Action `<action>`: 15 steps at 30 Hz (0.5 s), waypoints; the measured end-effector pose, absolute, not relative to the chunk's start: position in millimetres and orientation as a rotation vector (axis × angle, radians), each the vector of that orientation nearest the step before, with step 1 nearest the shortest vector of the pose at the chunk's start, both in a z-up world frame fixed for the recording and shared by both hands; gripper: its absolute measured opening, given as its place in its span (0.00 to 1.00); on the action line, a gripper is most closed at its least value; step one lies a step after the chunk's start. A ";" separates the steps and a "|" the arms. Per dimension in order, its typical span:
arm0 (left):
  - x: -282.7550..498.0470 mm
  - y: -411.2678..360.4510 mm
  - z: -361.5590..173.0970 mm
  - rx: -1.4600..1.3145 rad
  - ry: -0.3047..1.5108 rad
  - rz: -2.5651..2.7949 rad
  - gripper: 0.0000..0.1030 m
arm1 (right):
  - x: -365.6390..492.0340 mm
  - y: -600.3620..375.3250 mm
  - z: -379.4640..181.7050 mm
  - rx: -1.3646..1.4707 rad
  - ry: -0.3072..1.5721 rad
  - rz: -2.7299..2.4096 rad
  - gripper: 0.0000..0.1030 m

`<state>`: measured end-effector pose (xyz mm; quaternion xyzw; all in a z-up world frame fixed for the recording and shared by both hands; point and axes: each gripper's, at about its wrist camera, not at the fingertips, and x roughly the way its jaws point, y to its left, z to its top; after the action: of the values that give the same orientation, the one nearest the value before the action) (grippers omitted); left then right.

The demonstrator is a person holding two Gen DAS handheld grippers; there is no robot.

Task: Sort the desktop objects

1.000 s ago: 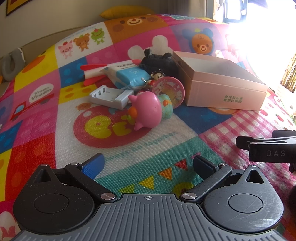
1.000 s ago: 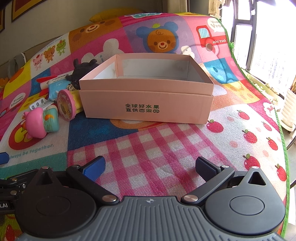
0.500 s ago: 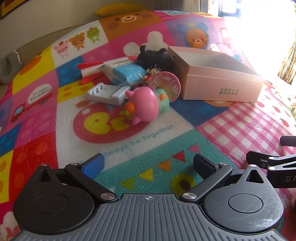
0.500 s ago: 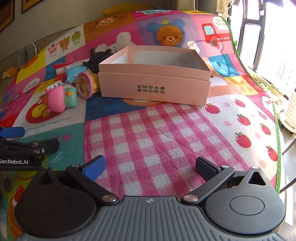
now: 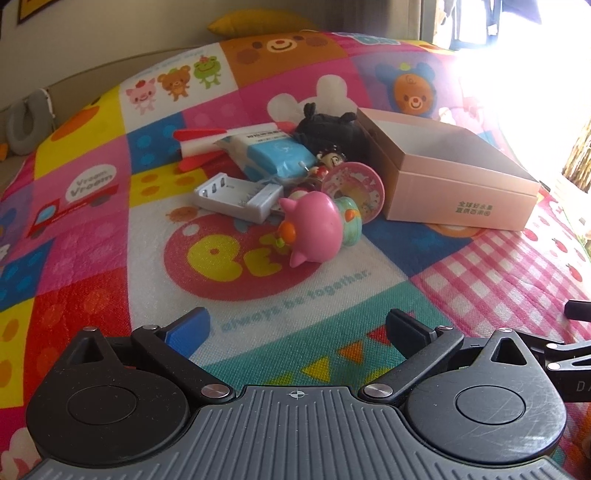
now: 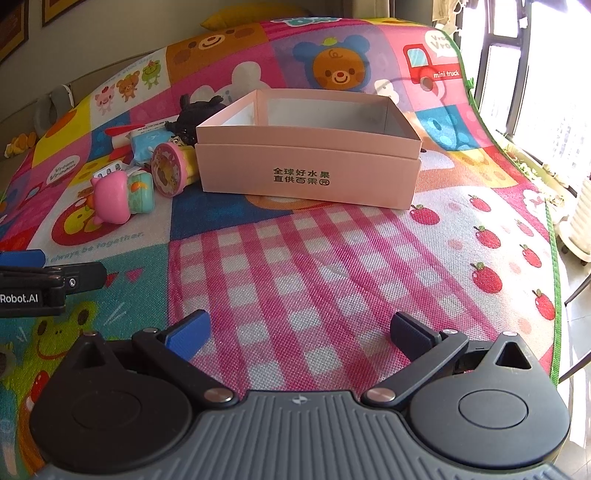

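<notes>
A pile of small objects lies on the play mat left of an open, empty pink box (image 5: 458,192) (image 6: 306,173): a pink pig toy (image 5: 314,230) (image 6: 110,199), a white battery case (image 5: 238,195), a blue tissue pack (image 5: 273,153), a round pink toy (image 5: 352,186) (image 6: 168,171), a small figurine (image 5: 330,160), a black plush (image 5: 328,129) (image 6: 197,110) and a red-white rocket (image 5: 201,142). My left gripper (image 5: 297,326) is open and empty, well short of the pile. My right gripper (image 6: 297,332) is open and empty over the pink checked patch, short of the box.
The colourful play mat (image 6: 332,258) covers the surface; its right edge (image 6: 550,236) drops off toward a window. A yellow cushion (image 5: 258,24) lies at the back. The left gripper shows at the left edge of the right wrist view (image 6: 51,280).
Both grippers drew back from the box and pile over the last second, then the left moved slightly nearer the pile. Both stay open. No object moved.
</notes>
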<state>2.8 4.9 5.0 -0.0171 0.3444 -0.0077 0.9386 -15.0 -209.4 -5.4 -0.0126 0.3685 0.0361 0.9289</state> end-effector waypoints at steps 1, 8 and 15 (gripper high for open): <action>5.7 5.4 5.8 -0.040 0.698 -0.020 1.00 | -15.8 -209.5 -5.3 -0.026 0.752 0.075 1.00; 24.9 0.3 10.7 -0.027 0.656 -0.030 1.00 | -16.9 -209.4 -5.0 -0.029 0.748 0.074 1.00; 45.2 -21.8 12.9 0.119 0.572 -0.010 0.97 | -15.8 -210.2 -5.1 -0.026 0.746 0.073 1.00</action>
<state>45.2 -21.8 12.9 0.0586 0.2822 -0.0052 0.9576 -15.8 -210.2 -5.1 -0.0126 0.3642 0.0354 0.9306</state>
